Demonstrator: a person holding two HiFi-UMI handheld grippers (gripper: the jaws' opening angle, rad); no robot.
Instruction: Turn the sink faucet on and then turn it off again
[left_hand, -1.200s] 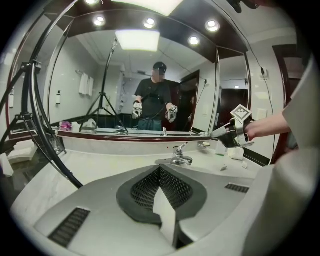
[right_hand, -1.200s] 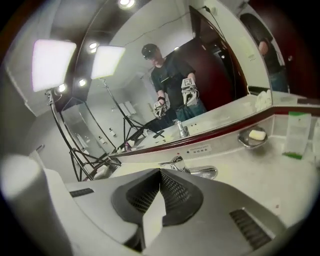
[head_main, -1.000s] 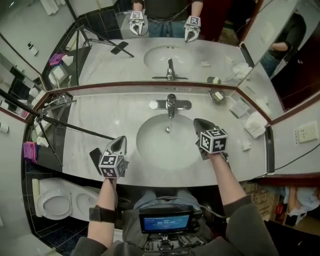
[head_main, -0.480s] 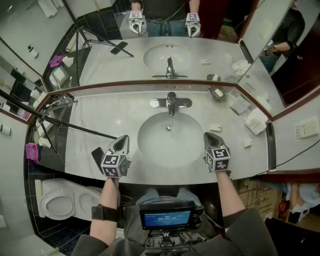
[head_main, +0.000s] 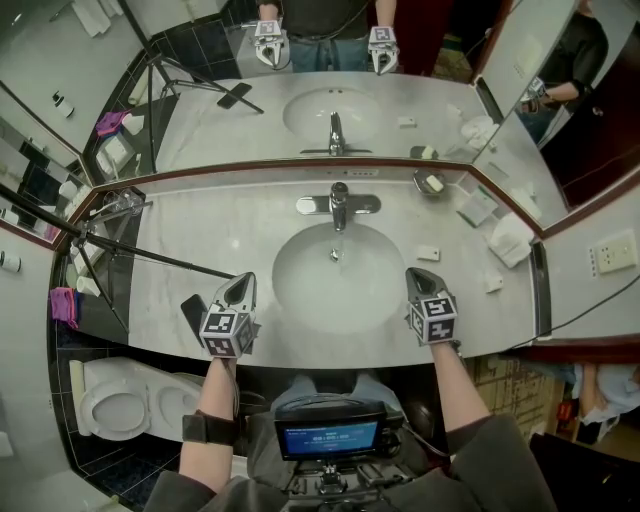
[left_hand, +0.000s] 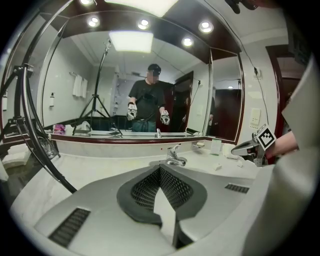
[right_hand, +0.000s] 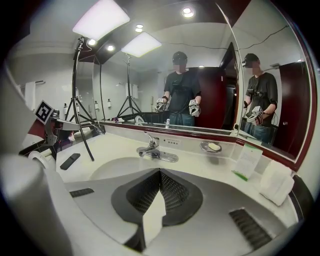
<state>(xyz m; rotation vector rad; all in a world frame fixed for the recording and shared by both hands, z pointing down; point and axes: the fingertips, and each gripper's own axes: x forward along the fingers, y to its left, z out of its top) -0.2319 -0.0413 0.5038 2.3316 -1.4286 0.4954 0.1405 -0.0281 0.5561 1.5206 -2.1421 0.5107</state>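
A chrome single-lever faucet (head_main: 339, 205) stands at the back of the white oval sink (head_main: 300, 290), set in a marble counter. I cannot make out a water stream. My left gripper (head_main: 241, 284) hovers at the basin's front left and is shut and empty. To the basin's front right, my right gripper (head_main: 417, 275) is also shut and empty. Both are well short of the faucet. The left gripper view shows the closed jaws (left_hand: 160, 168) aimed toward the faucet (left_hand: 176, 156). In the right gripper view the closed jaws (right_hand: 160, 171) point at the faucet (right_hand: 152, 147).
A black tripod leg (head_main: 150, 255) crosses the counter's left side, and a black phone (head_main: 192, 312) lies beside my left gripper. A soap dish (head_main: 432, 184), small packets (head_main: 428, 254) and folded towels (head_main: 510, 240) sit on the right. A toilet (head_main: 110, 405) is at lower left.
My right gripper has pulled back from over the basin's right part to the counter at the front right. The left gripper has stayed where it was.
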